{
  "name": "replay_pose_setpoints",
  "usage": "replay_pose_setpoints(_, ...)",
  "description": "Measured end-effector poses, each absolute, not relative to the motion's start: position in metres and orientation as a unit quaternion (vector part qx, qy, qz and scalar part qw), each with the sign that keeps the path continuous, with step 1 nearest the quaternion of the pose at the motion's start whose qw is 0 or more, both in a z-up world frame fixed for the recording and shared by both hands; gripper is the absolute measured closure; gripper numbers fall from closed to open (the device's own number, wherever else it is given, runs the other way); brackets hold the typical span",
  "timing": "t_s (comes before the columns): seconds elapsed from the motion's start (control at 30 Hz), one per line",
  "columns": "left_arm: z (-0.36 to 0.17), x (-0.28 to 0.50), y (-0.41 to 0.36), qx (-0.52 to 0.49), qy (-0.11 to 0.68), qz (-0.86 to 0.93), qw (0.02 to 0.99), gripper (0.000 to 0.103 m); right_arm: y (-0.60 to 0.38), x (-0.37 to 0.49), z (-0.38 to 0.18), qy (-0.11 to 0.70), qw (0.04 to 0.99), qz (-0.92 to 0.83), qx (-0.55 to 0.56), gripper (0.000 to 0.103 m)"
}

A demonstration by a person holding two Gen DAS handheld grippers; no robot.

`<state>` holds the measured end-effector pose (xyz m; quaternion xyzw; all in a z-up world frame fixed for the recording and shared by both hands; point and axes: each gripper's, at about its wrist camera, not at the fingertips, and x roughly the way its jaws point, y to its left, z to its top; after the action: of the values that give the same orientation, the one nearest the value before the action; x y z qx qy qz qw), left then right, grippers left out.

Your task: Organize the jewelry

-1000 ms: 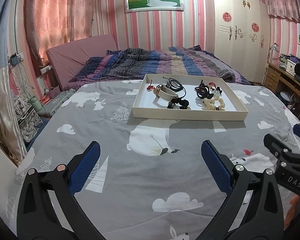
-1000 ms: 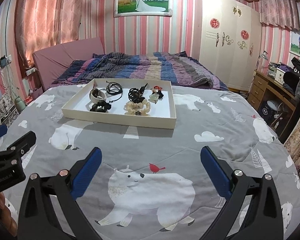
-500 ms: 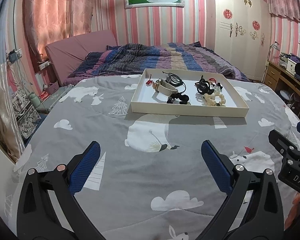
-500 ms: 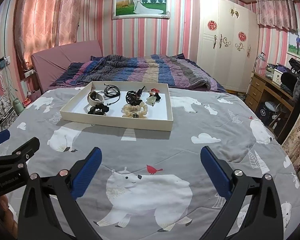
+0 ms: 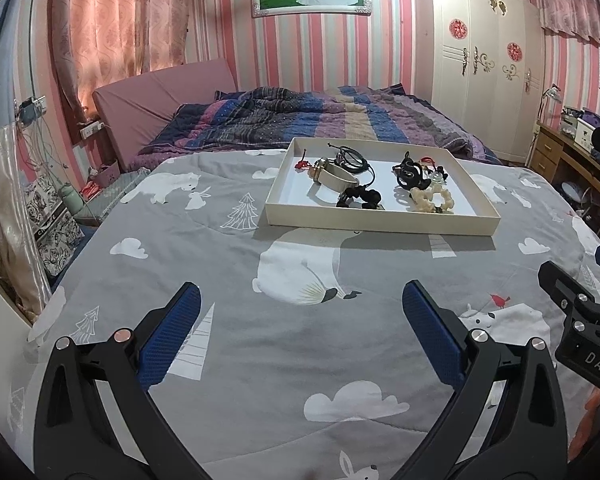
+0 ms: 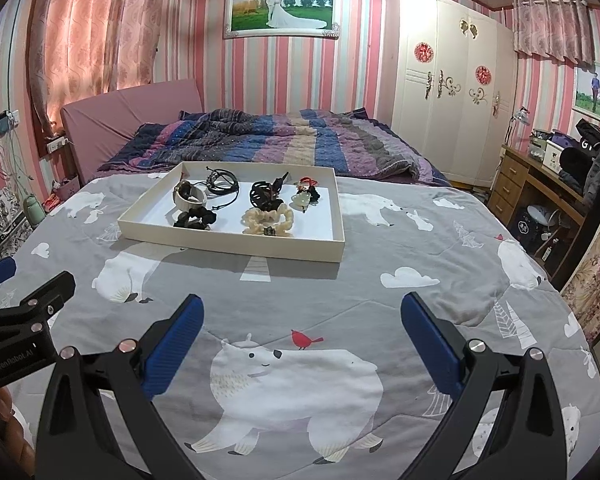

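Much of the jewelry was hard to sort out by eye: a tangle of black cords (image 6: 222,179), a pale wide bangle (image 6: 191,197), a cream beaded bracelet (image 6: 269,219), a dark beaded one (image 6: 196,218) and a small red-corded pendant (image 6: 305,196) lay jumbled in the shallow cream tray (image 6: 236,242), and their clasps were too small to make out. The tray sat on the grey polar-bear quilt (image 6: 300,292) of the bed, well ahead of both tools.

The left gripper (image 5: 300,320) hung over the quilt with its blue fingers (image 5: 172,332) spread wide, holding nothing; the right gripper (image 6: 300,320) was the same, its fingers (image 6: 176,336) far apart. Each tool was cut off at the frame's lower edge. From the left view, the right tool's side showed only "DAS"; from the right view, the left tool's label read roughly "GenRobot.AI".

Compared with a second before, both views had pulled slightly back and upward, so the tray looked a little farther off and more of the wall picture (image 6: 281,10) showed.
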<state>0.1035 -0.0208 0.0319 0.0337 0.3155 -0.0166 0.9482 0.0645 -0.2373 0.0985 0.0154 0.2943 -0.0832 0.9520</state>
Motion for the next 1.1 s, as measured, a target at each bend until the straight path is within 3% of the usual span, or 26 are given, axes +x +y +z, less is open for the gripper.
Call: replay_pose_setpoints(1.1,0.0333,0.1026,-0.0205,0.041,0.308,-0.004,0.95,0.003,-0.2387,0.0657,0.0974,0.296,0.951,-0.084,0.015,0.004)
